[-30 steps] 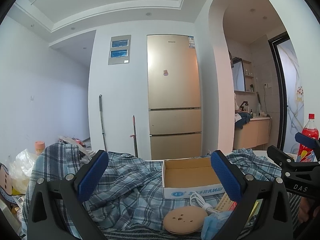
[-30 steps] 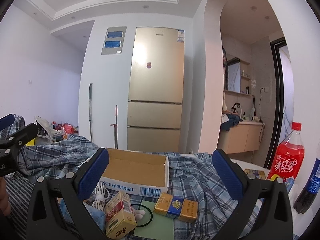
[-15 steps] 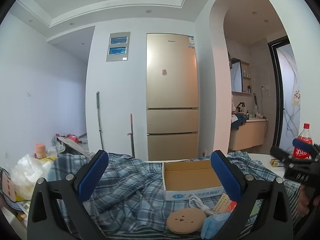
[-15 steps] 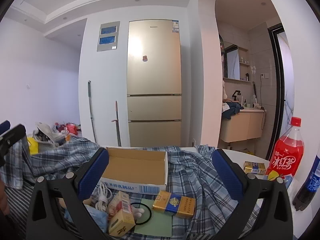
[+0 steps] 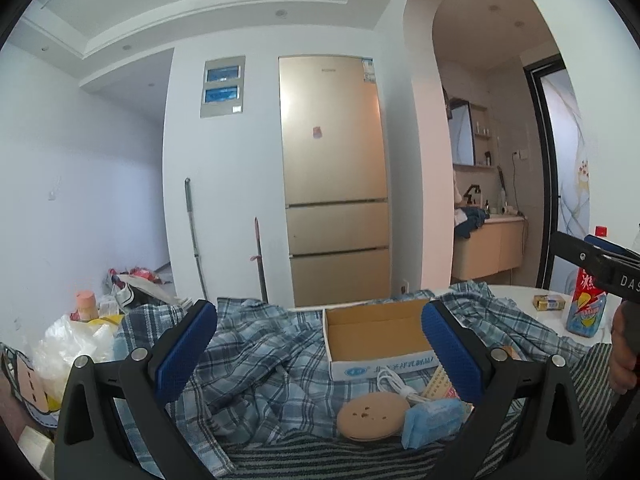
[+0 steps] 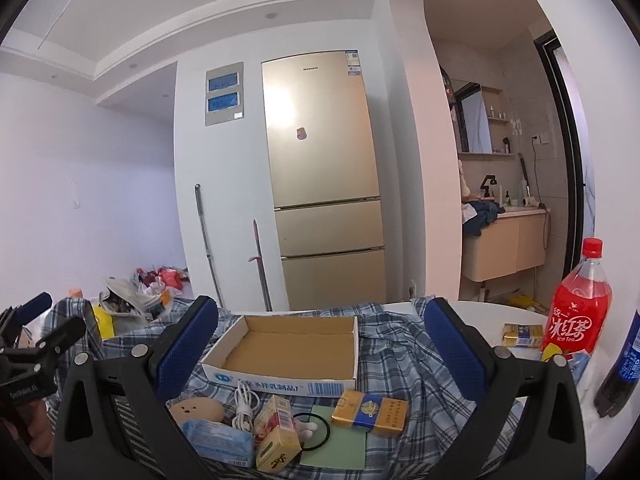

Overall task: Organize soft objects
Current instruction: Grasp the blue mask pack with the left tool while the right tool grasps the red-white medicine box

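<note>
A crumpled blue plaid shirt point(image 5: 260, 364) lies spread over the table, also in the right wrist view point(image 6: 404, 356). An open, empty cardboard box point(image 5: 376, 336) point(image 6: 288, 348) rests on it. In front of the box lie a tan round plush point(image 5: 370, 416) point(image 6: 198, 408), a blue tissue pack point(image 5: 434, 420) point(image 6: 220, 438) and a white cable point(image 6: 244, 404). My left gripper point(image 5: 320, 356) is open and empty above the shirt. My right gripper point(image 6: 320, 352) is open and empty above the box and small items.
Cigarette packs point(image 6: 370, 410), a small yellow-red carton point(image 6: 276, 436), a black ring on a green sheet point(image 6: 336, 446), a red ice tea bottle point(image 6: 578, 308) and a dark bottle point(image 6: 620, 368) stand on the right. Bags point(image 5: 76, 344) pile at the left. A fridge point(image 5: 334, 180) stands behind.
Both grippers have pulled back and risen, so the table and shirt sit lower in view. Both stay open and empty.
</note>
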`<state>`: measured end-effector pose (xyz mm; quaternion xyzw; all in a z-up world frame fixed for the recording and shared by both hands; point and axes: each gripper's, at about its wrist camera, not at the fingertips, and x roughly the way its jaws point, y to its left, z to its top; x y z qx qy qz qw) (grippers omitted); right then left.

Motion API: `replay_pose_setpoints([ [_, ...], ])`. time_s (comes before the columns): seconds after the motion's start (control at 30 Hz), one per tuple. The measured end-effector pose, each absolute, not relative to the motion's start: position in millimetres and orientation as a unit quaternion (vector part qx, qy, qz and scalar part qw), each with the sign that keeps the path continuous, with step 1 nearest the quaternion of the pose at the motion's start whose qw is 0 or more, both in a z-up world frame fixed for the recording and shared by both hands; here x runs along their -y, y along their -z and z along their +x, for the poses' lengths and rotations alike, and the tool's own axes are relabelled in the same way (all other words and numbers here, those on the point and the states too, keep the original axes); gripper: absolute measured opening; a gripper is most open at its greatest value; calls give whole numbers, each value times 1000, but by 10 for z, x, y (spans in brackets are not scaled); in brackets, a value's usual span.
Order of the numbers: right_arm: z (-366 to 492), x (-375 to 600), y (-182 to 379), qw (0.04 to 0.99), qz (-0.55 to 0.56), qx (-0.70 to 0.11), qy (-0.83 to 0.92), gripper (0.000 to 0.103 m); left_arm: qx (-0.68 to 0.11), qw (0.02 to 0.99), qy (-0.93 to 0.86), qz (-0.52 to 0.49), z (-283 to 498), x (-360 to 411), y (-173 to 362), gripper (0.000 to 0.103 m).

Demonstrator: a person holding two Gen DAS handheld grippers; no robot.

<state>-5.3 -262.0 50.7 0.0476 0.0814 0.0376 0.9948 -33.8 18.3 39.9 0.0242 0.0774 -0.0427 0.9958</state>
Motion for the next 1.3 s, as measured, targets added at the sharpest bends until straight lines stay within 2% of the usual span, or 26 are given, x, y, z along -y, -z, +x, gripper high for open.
replay_pose_setpoints([
  [0.37,22,2581,-411,993,48,-88,-59,103,-95,993,68,16,-291,-118,-428,103],
  [0.5,118,2547,-323,990,47,-112,-72,95,-114,988,98,44,-203,-55,-310,103],
  [0.57,192,2536,-272,986,48,-133,-82,90,-129,984,112,58,-159,-24,-245,95],
  [0.73,337,2507,-133,977,57,-180,-102,78,-178,969,156,74,-13,61,-114,91],
  [0.8,376,2481,-88,974,52,-194,-105,76,-210,957,184,77,71,120,-55,82],
  [0.87,407,2450,-46,972,44,-205,-110,75,-240,946,202,85,146,178,9,68],
  [0.97,441,2407,17,966,36,-227,-120,69,-281,928,227,90,258,266,136,68],
  [1.3,551,2329,181,957,18,-263,-125,68,-365,862,327,129,585,534,508,67],
])
